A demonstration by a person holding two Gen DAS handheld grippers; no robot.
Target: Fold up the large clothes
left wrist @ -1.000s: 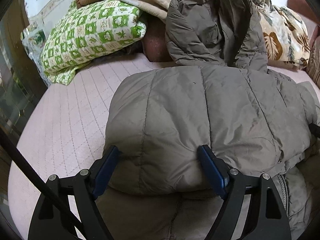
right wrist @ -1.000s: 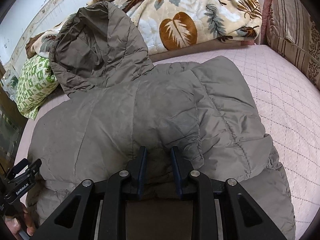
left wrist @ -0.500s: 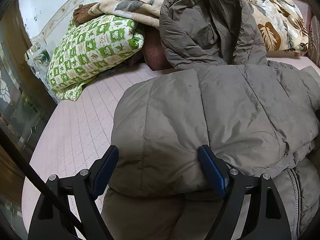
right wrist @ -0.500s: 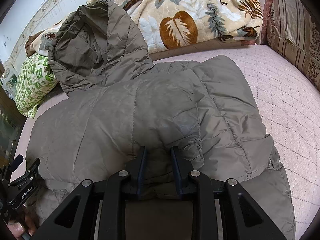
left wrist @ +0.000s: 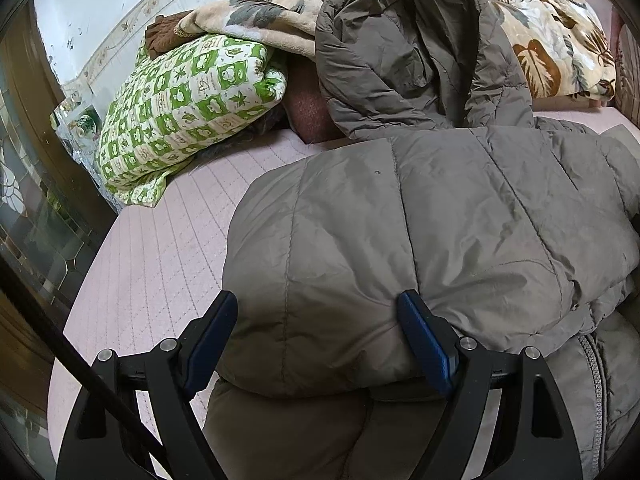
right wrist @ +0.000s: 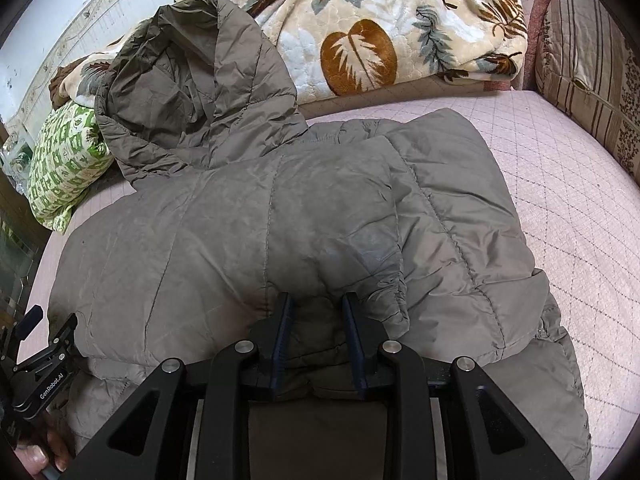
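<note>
With our right claw pinched narrow on the folded edge of the puffer jacket lying just ahead on the bed, left claw wide astride it, we should press flat evenly.

Bare mattress lies open along the bed's right side and in a narrower strip on its left. The puffer jacket fills the middle. At the far edge, the green pillow and leaf-print blanket block passage; a striped cushion blocks the far-right corner.
</note>
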